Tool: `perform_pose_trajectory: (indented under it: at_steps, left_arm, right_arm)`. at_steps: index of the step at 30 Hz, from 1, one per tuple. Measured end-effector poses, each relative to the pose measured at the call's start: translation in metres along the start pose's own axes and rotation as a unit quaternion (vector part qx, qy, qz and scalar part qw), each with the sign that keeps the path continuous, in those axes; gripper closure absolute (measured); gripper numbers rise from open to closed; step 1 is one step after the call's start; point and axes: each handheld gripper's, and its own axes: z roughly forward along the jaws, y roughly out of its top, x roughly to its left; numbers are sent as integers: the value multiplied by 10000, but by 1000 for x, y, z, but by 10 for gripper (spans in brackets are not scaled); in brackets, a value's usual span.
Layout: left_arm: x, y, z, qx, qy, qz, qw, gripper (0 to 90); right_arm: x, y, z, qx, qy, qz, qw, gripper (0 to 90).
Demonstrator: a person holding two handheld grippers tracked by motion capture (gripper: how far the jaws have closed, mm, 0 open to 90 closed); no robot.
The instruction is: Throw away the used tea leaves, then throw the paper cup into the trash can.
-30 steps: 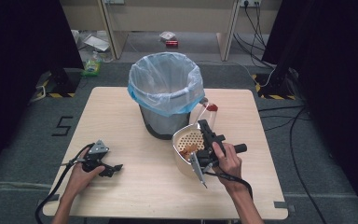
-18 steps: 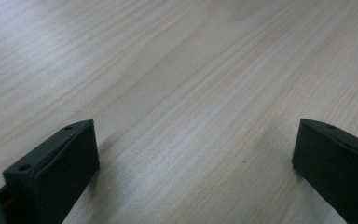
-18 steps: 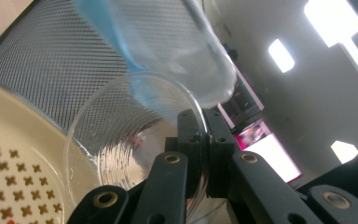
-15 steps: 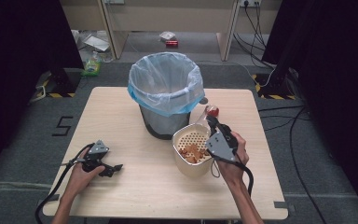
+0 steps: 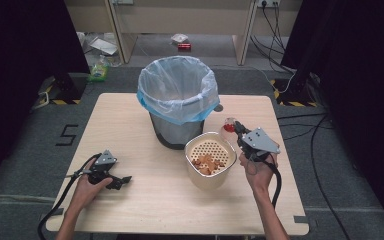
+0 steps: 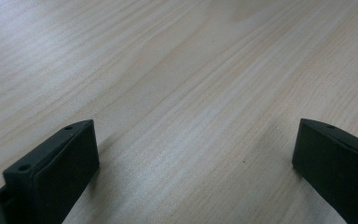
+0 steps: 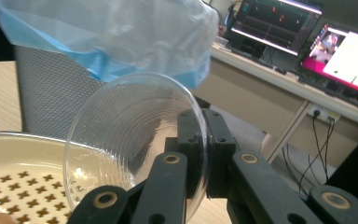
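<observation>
1. The left gripper (image 5: 122, 180) lies low on the wooden table (image 5: 130, 120) near its front left corner, held by the person's left hand (image 5: 87, 186), with its black cable (image 5: 60, 200) looping off the near edge. In the left gripper view its two black jaws stand wide apart with only bare wood grain between them; it has hold of nothing.
2. At the middle of the table, toward the far side, stands a mesh waste bin (image 5: 172, 131) lined with a pale blue plastic bag (image 5: 177, 90) whose rim folds over the top. It stands just behind the cream container.
3. Just in front of the bin and to its right sits a cream container (image 5: 210, 172) with a perforated insert (image 5: 209, 150); orange-brown food pieces (image 5: 206, 164) lie on the insert's near side.
4. The right gripper (image 5: 233, 127), held in the person's right hand (image 5: 259, 172), reaches in just beside the container's right rim, close to the bin. In the right gripper view its jaws are pinched together on the rim of a clear plastic cup (image 7: 130, 140), which is tilted with its mouth turned toward the container and hangs over the container's edge. Something red (image 5: 228, 127) shows at the gripper's tip in the high view; what it is cannot be told.
5. Beyond the table, litter (image 5: 180, 40) lies on the floor, and cables (image 5: 280, 20) run at the far right.
</observation>
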Motion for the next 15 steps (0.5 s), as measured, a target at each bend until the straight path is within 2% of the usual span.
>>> perform_pose_trajectory:
  at_steps: [6, 15]
  left_arm:
    - [0, 0, 0, 1, 0, 0, 10000, 0]
    - [0, 0, 0, 1, 0, -1, 10000, 0]
  right_arm:
    - [-16, 1, 5, 121, 140, 479, 9987, 876]
    - [-31, 16, 8, 81, 157, 624, 9979, 875]
